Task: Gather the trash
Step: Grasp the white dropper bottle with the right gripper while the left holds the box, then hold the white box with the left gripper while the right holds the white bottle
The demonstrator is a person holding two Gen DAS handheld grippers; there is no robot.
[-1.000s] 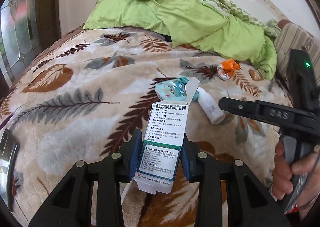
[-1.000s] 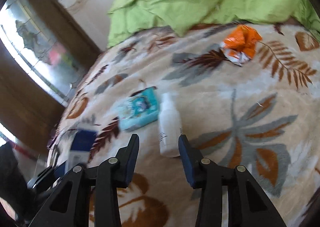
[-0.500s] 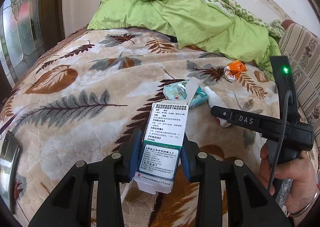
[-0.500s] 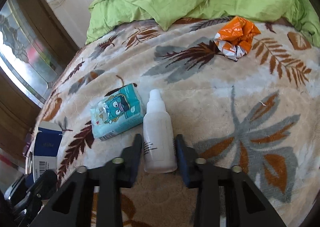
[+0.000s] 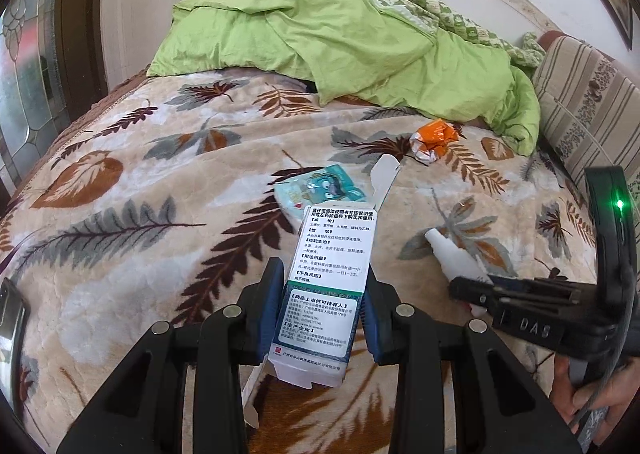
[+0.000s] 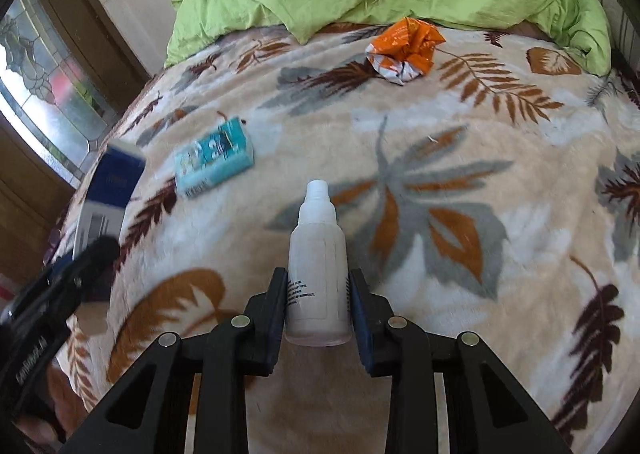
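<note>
My left gripper (image 5: pixel 322 310) is shut on a white and blue medicine carton (image 5: pixel 328 278) with its top flap open, held above the bed. My right gripper (image 6: pixel 318 302) is shut on a small white plastic bottle (image 6: pixel 318 254), its neck pointing away from me; the same bottle (image 5: pixel 448 254) shows at the right of the left wrist view, with the right gripper (image 5: pixel 472 292) around it. A teal tissue pack (image 6: pixel 214 159) lies on the blanket left of the bottle. A crumpled orange wrapper (image 6: pixel 404 47) lies farther back near the green quilt.
The leaf-patterned blanket (image 6: pixel 500 193) covers the bed. A green quilt (image 5: pixel 360 41) is heaped at the far end. A striped cushion (image 5: pixel 580 105) stands at the right. A dark phone (image 5: pixel 10 318) lies at the left edge. A stained-glass door (image 6: pixel 36 65) is at left.
My right gripper came forward over the white bottle and closed on it; the bottle is now off its spot beside the tissue pack. The left gripper keeps the carton.
</note>
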